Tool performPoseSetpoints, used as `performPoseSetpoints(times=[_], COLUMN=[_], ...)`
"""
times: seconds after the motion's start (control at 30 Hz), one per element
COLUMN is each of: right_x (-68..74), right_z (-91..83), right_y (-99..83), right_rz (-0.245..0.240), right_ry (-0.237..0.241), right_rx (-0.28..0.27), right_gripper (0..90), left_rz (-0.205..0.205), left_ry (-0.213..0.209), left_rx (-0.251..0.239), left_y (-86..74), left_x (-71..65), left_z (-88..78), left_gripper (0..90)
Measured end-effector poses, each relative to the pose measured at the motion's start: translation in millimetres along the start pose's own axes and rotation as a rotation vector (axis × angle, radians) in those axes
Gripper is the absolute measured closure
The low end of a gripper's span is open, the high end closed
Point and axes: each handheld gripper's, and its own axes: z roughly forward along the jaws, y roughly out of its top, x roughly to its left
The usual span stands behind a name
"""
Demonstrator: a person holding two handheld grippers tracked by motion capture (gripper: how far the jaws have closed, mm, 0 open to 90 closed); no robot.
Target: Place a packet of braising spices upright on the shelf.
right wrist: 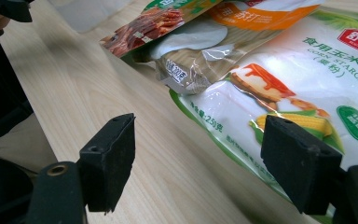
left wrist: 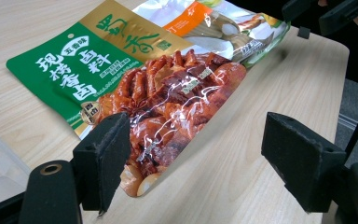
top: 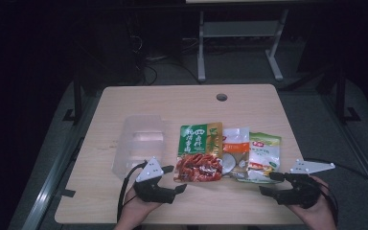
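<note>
Three food packets lie side by side on the wooden table. The green and gold packet of red meat is leftmost, an orange and white packet is in the middle, and a green and white corn starch bag is at the right. My left gripper is open just in front of the meat packet's near corner. My right gripper is open at the starch bag's near edge. Nothing lies between either pair of jaws.
A clear plastic box stands left of the packets, behind the left gripper. A round cable hole is near the table's far edge. Metal frame legs and dark floor lie beyond the table.
</note>
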Motion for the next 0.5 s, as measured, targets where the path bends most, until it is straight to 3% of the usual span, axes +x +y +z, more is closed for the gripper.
performPoseSetpoints(times=[0.5], right_x=[7.5], right_z=[3.7], right_y=[6.9], right_rz=[-0.041], right_ry=[0.006], right_rx=[0.000], right_gripper=[25.1], left_rz=[0.042], left_ry=[0.004], left_rx=[0.011], left_y=[3.4], left_x=[-9.0], left_z=[9.8], left_gripper=[23.6])
